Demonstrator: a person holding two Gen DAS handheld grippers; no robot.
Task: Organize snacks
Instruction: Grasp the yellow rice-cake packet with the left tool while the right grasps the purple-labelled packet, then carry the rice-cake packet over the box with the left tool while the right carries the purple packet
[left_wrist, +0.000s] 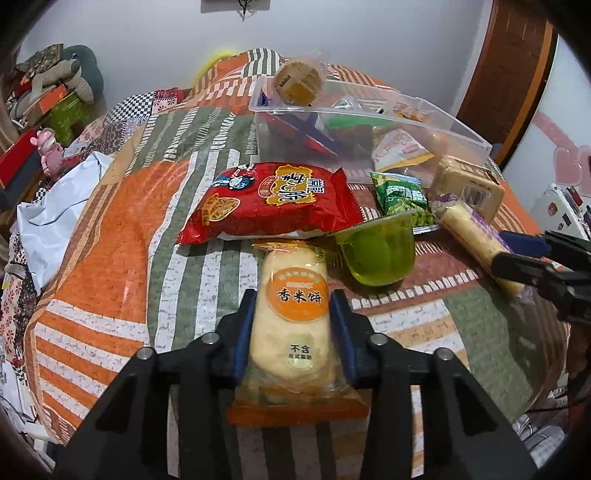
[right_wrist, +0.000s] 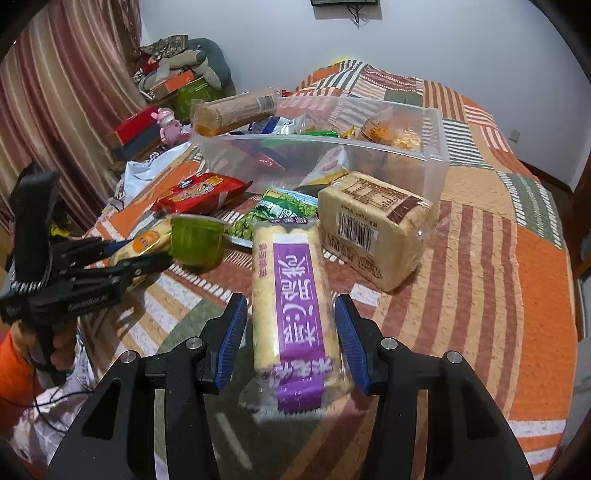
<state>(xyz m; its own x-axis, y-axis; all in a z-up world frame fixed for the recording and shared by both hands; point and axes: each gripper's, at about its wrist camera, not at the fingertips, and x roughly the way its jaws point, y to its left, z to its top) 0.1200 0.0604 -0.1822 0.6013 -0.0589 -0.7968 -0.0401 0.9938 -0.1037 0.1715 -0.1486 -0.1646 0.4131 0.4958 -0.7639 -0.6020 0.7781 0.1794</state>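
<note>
An orange-labelled rice cracker pack (left_wrist: 291, 325) lies on the patchwork bedspread, and my left gripper (left_wrist: 291, 299) is shut on its sides. A purple-labelled rice roll pack (right_wrist: 295, 302) sits between the blue pads of my right gripper (right_wrist: 291, 299), which is shut on it. In the left wrist view the right gripper (left_wrist: 517, 254) clamps that roll (left_wrist: 469, 229) at the far right. From the right wrist, the left gripper (right_wrist: 144, 254) shows at the left, held by a hand. A clear plastic bin (left_wrist: 461, 129) with several snacks stands behind.
A red snack bag (left_wrist: 269, 199), a green jelly cup (left_wrist: 376, 251), a green pea packet (left_wrist: 402, 195) and a tan wrapped loaf (right_wrist: 373, 225) lie in front of the bin. A biscuit roll (right_wrist: 236, 109) rests on the bin's rim. Boxes and toys crowd the far left.
</note>
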